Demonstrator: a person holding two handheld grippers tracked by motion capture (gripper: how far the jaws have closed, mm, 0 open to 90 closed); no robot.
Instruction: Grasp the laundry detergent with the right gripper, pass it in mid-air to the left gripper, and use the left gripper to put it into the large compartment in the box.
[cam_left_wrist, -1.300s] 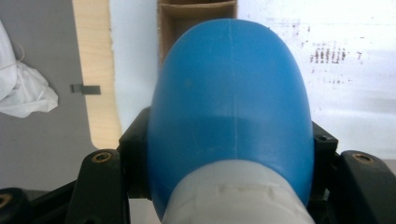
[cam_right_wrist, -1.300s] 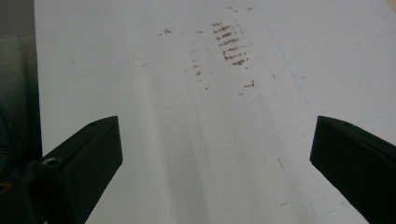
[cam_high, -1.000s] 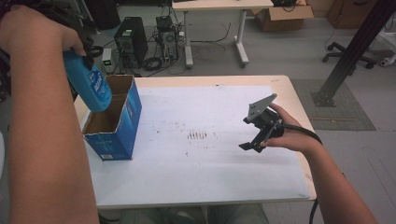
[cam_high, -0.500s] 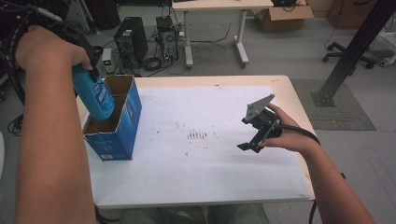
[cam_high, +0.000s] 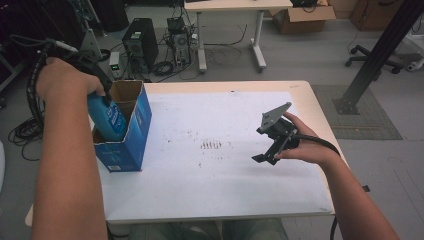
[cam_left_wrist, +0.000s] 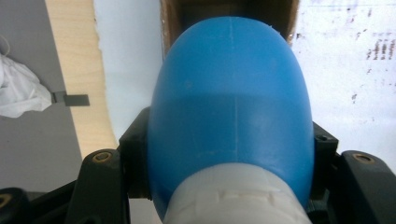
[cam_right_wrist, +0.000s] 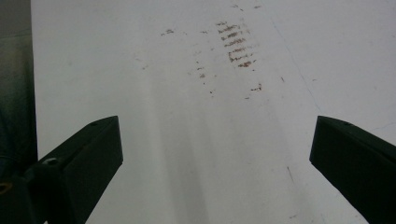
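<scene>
A blue bottle with a white cap hangs base-down, partly inside an open blue cardboard box at the table's left edge. My left gripper is shut on the bottle near its cap; in the left gripper view the bottle bulges between both jaws over the box's brown interior. My right gripper hovers over the right part of the white table, tilted down. In the right gripper view its jaws stand wide apart with nothing between them.
Brown smudges mark the middle of the tabletop; the same smudges lie ahead of the right gripper. A computer tower, cables and another table stand on the floor beyond. A black post base stands at the right.
My left gripper has carried the blue bottle down and toward the box, and its base now sits inside the opening. The right gripper has stayed where it was.
</scene>
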